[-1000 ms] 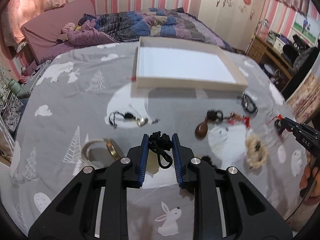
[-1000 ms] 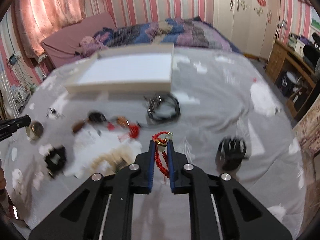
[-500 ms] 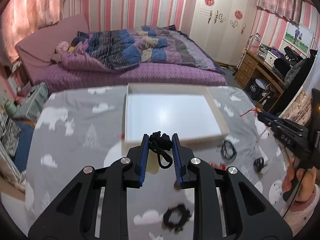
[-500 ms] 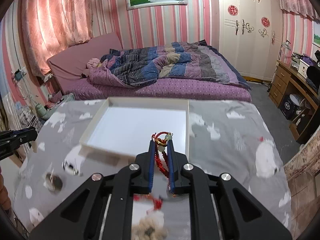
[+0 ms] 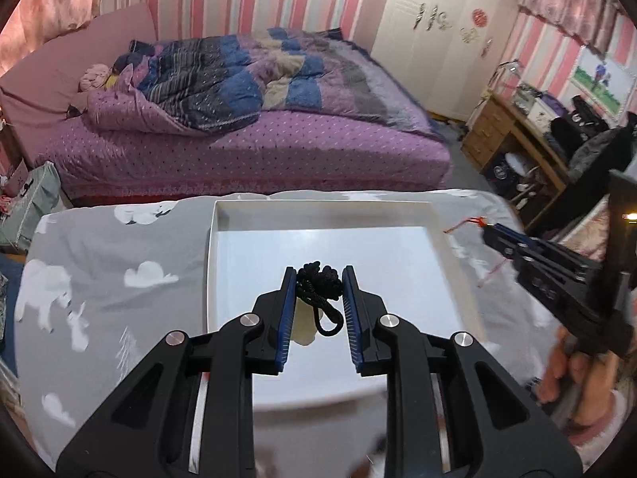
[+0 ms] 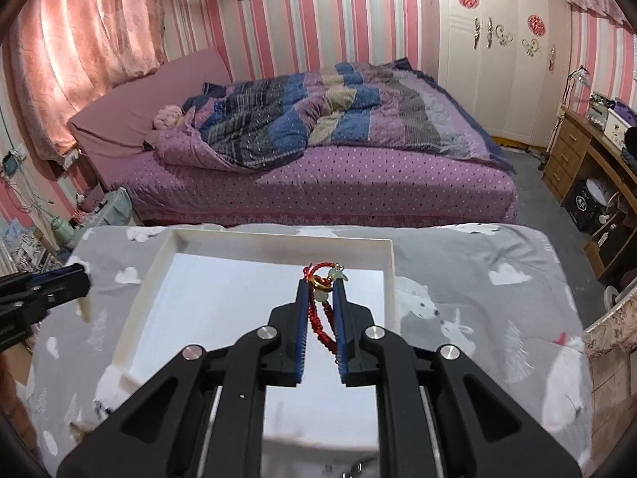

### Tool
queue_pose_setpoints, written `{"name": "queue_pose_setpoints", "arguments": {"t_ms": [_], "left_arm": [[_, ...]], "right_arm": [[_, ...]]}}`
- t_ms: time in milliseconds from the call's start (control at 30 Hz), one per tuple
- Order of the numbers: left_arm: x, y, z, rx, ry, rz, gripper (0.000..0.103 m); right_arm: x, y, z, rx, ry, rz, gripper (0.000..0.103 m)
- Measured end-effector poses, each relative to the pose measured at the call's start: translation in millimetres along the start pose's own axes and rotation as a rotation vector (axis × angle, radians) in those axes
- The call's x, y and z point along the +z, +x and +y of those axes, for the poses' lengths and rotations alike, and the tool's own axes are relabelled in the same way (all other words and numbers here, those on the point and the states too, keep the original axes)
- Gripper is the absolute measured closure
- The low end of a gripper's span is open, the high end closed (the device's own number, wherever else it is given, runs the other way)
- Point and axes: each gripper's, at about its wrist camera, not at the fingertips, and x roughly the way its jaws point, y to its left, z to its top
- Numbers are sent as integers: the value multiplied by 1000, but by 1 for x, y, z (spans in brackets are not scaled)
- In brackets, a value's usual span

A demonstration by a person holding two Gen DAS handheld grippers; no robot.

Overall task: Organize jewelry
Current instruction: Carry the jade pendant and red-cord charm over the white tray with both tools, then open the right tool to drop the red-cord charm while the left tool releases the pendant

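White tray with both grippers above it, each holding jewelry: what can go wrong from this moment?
1. The black cord loops behind a blue pad of the left gripper; it may snag on release.
2. The red beaded string hangs between the right gripper fingers near the white tray wall; it could drop outside.
3. Both pieces might tangle together.

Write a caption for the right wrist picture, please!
Right gripper clamps a red beaded cord bracelet above the empty white rectangular tray.

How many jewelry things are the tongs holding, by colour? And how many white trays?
Black cord pieces: 1, the black cord necklace in the left tongs
Red bead pieces: 1, the red beaded string in the right tongs
White trays: 1, the white tray
Total: 3
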Motion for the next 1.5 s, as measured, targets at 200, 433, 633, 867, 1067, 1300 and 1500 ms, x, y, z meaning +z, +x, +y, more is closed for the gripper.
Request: {"name": "queue_pose_setpoints", "arguments": {"t_ms": [200, 433, 633, 867, 1067, 1300, 1500], "left_arm": [[10, 88, 13, 70, -26, 65, 81], [13, 142, 22, 140, -92, 114, 81], [19, 160, 27, 196, -96, 124, 81], [24, 169, 26, 255, -59, 142, 81], [26, 174, 22, 267, -46, 155, 80], [25, 183, 15, 299, -29, 154, 78], [25, 185, 18, 304, -48, 154, 72]], "right_arm": [[-1, 71, -5, -40, 6, 73, 91], [-3, 117, -9, -54, 28, 128, 91], [0, 147, -14, -49, 52, 187, 91], [2, 157, -11, -58, 62, 212, 91], [3, 156, -6, -74, 44, 217, 90], [4, 157, -9, -61, 48, 214, 73], [0, 155, -1, -55, 23, 204, 45]]}}
